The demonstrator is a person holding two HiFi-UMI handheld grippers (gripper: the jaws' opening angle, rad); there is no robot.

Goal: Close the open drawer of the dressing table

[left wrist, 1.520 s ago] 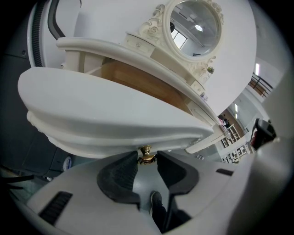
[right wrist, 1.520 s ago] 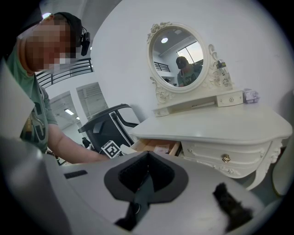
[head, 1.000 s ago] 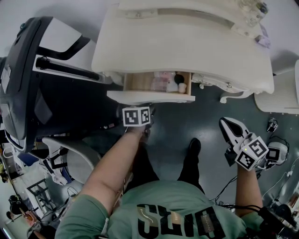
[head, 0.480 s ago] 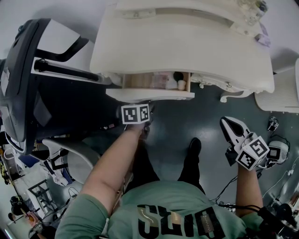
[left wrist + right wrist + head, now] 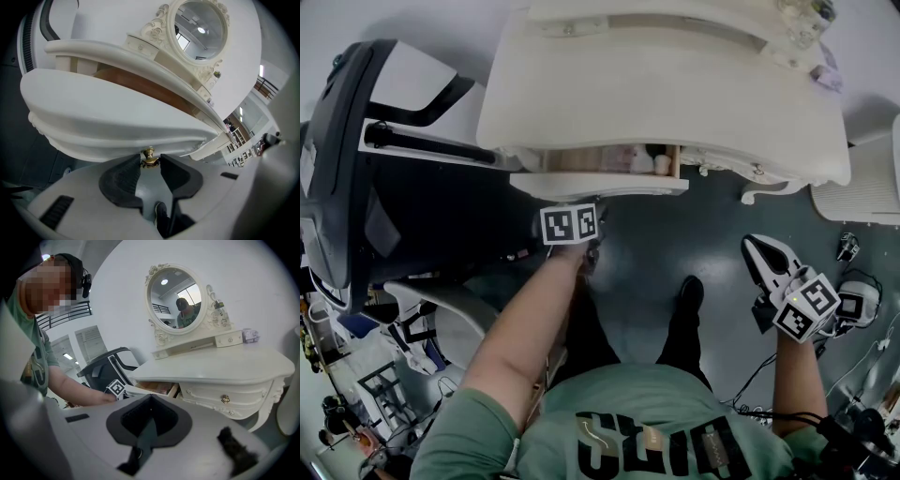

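Bearings were taken in the head view from my left gripper. At 12 o'clock the drawer front blocked the way. Its brass knob was pinched between my jaws, and the dressing table top overhung it. From 9 to 11 o'clock a dark machine filled that side, its rail close to the table edge. At 7 o'clock a white frame crowded the floor. From 3 to 5 o'clock bare floor lay open. My right gripper, jaws together, hung there clear of the table leg. Beyond it lay cables and a white ribbed panel.
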